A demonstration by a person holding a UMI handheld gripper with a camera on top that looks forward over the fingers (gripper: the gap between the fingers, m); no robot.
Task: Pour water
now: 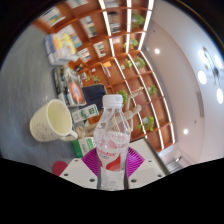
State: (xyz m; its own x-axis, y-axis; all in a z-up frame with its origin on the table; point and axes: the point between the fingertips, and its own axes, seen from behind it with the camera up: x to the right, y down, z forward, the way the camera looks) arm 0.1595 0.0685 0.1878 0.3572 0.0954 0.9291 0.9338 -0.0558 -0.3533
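A clear plastic water bottle with a red-and-white label and a white top stands between the fingers. Both magenta pads press on its sides, so my gripper is shut on it. A cream mug with a handle lies just left of the bottle's upper part, its mouth turned toward the bottle. The whole scene looks strongly tilted, with the room leaning to one side. I cannot tell whether water is flowing.
A green-labelled item sits between the mug and the bottle. Wooden shelves with goods fill the background. A small red thing lies beside the left finger.
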